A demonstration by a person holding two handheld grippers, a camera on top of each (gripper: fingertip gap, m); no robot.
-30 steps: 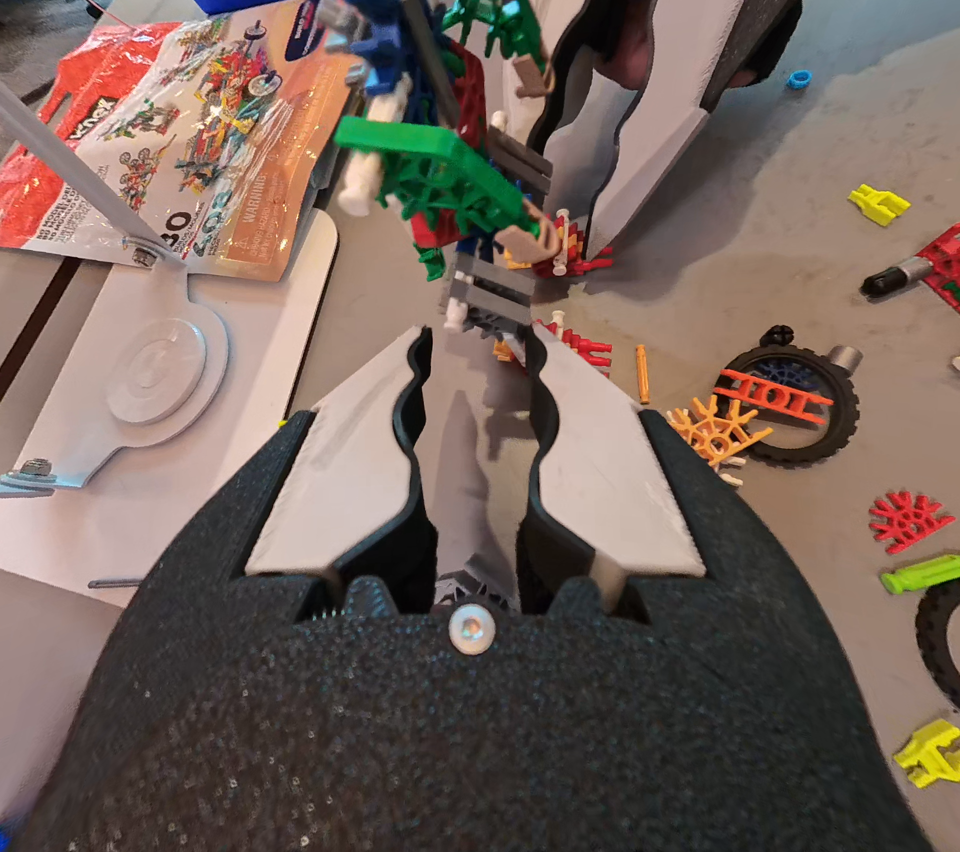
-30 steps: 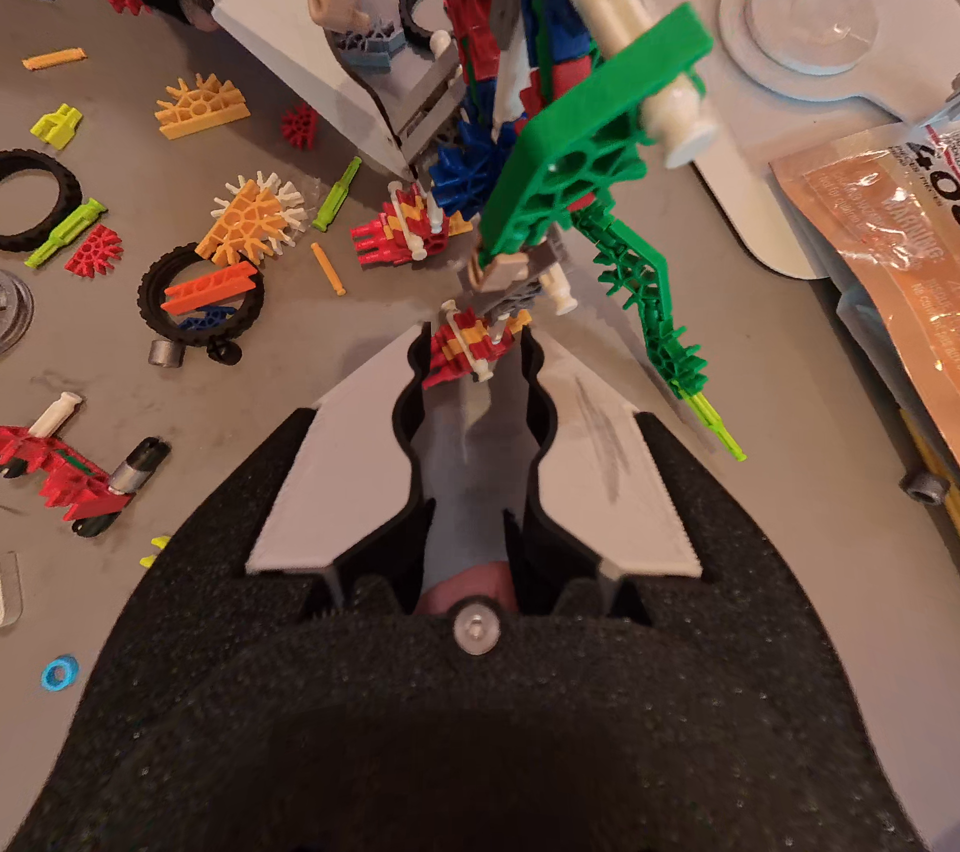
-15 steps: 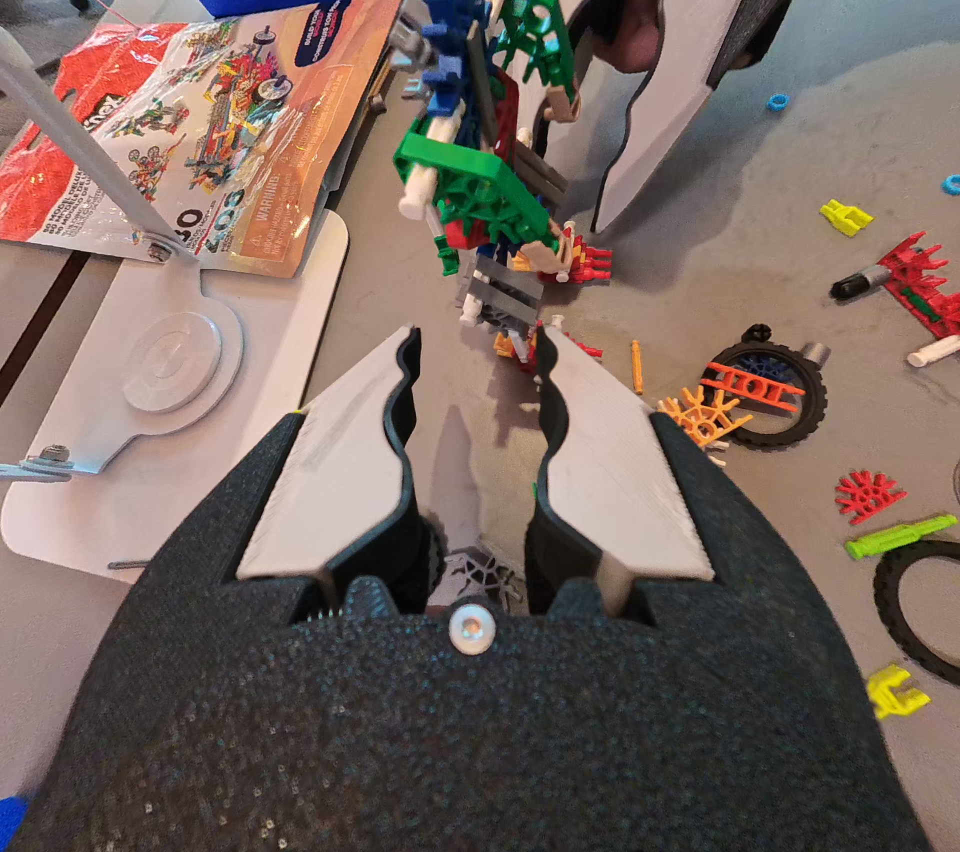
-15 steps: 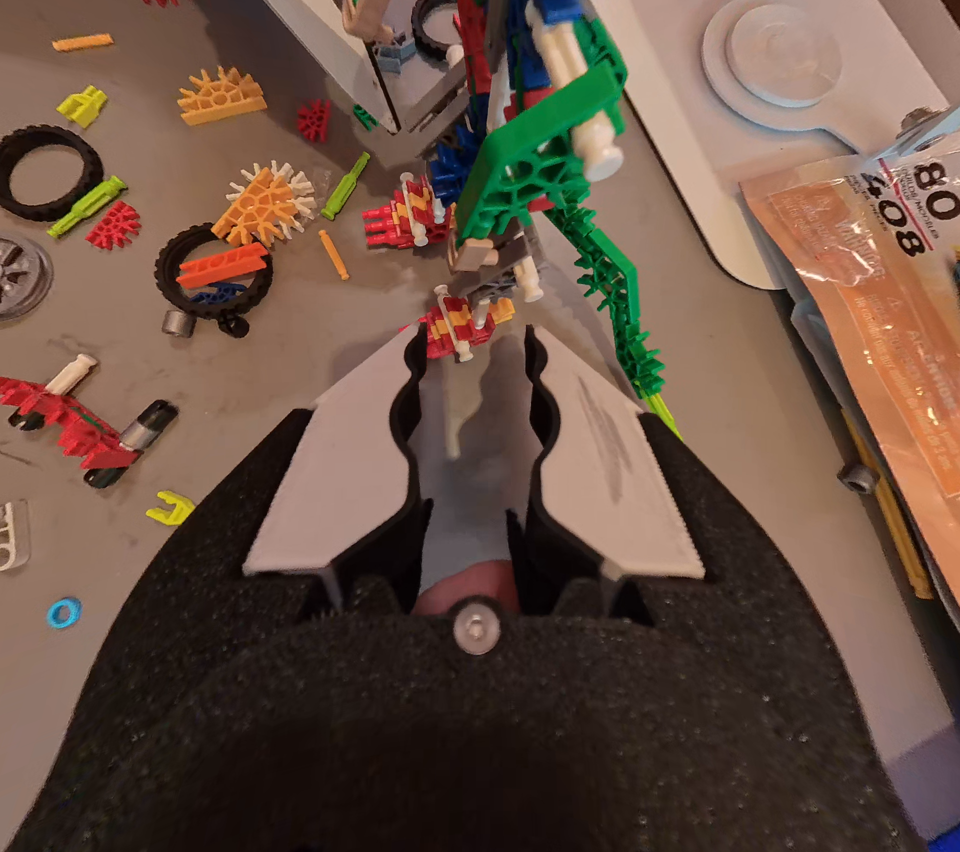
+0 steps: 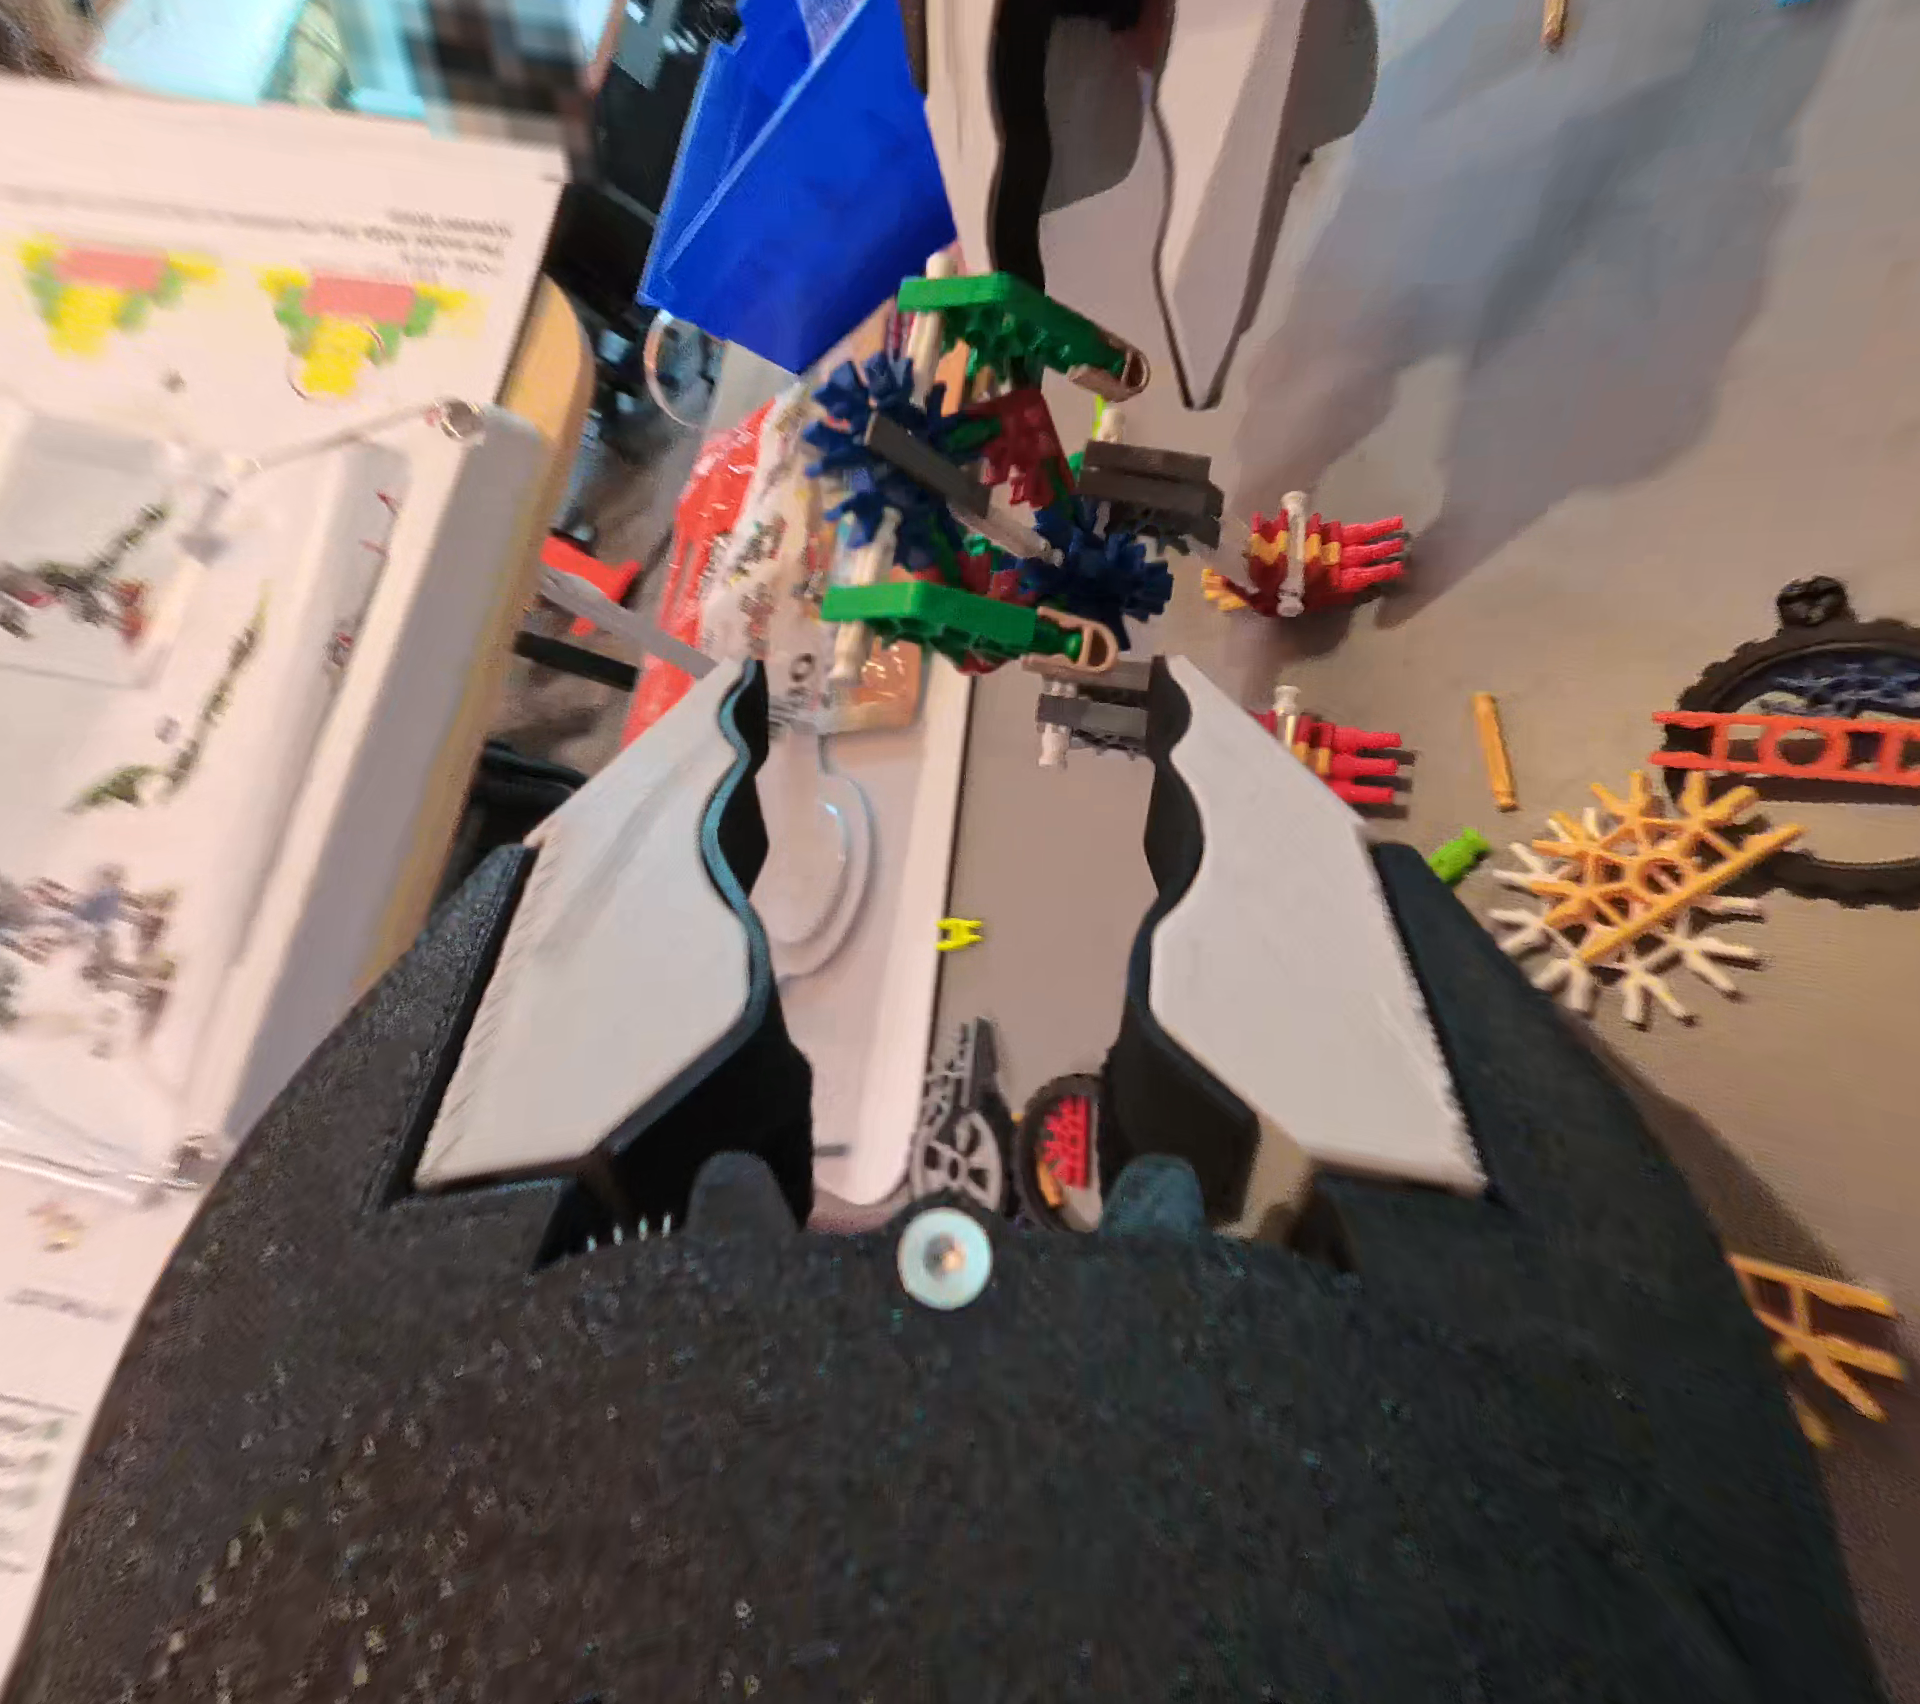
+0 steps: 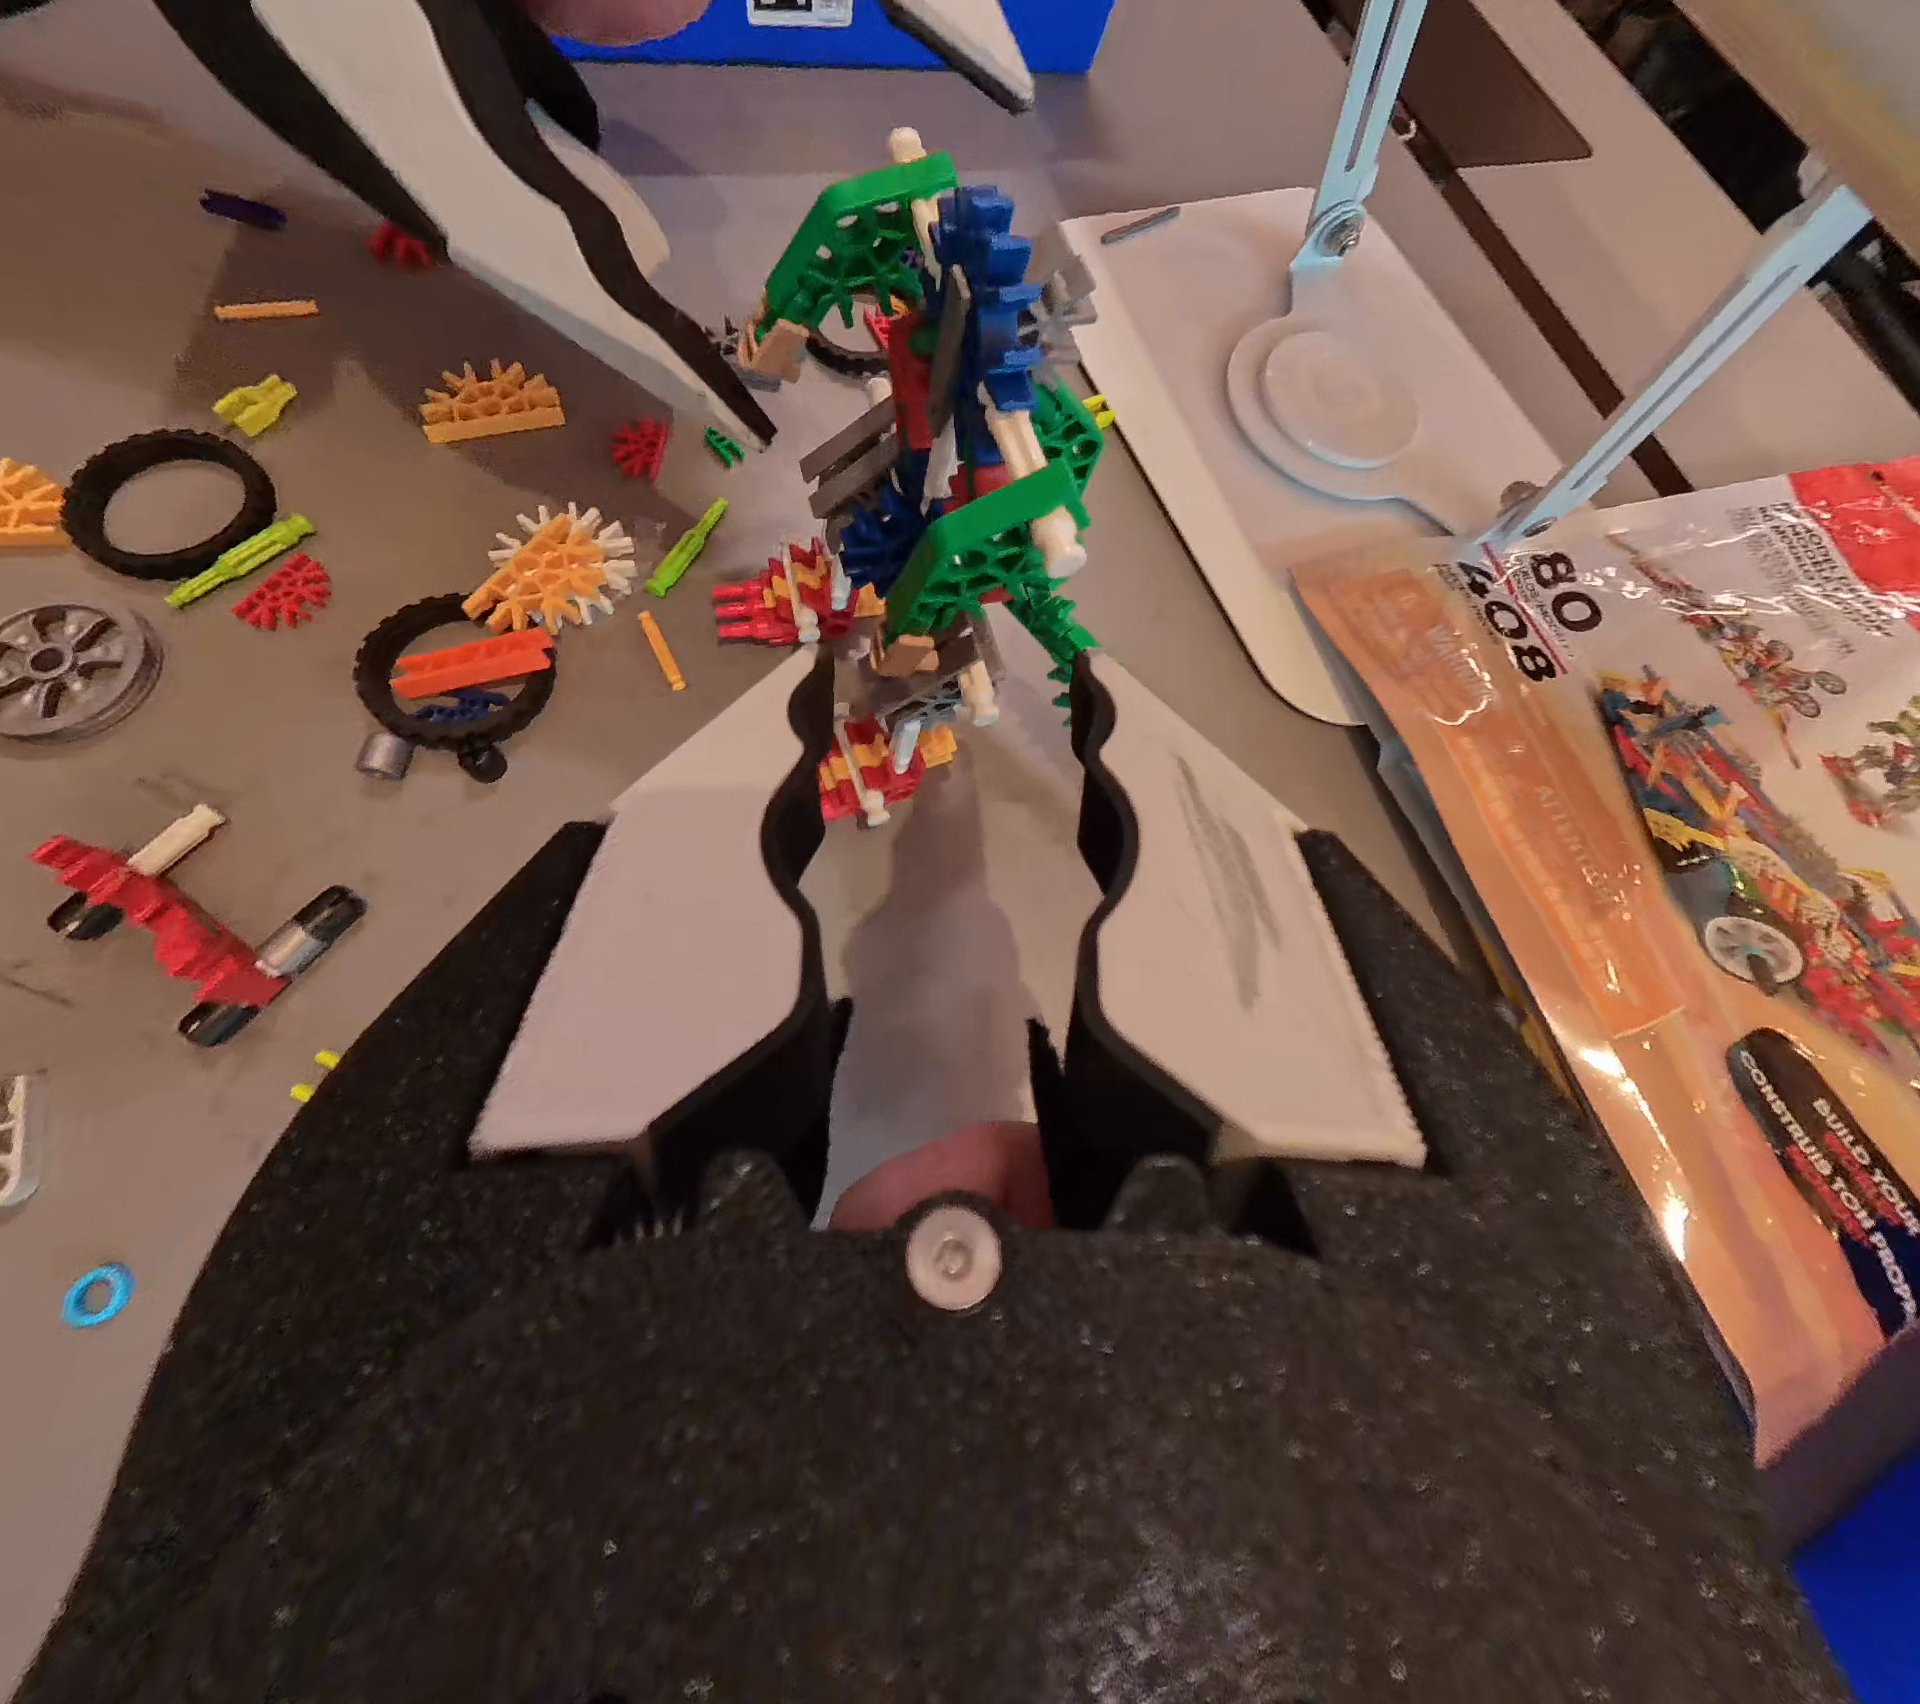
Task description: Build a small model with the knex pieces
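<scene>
Both grippers' jaws now spread wider, empty; toy model (image 6: 935,449) stands alone btwn them.

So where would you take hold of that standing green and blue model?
Probably the model at its blue and red spine, jaws closing across its flat sides from above. It stands upright on small red feet, so a side push could tip it. The green plates jut out on thin rods.

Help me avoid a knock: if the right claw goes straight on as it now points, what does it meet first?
Most likely the small red, yellow and white foot of the green and blue toy model, between the open right claw tips; depth is uncertain.
</scene>
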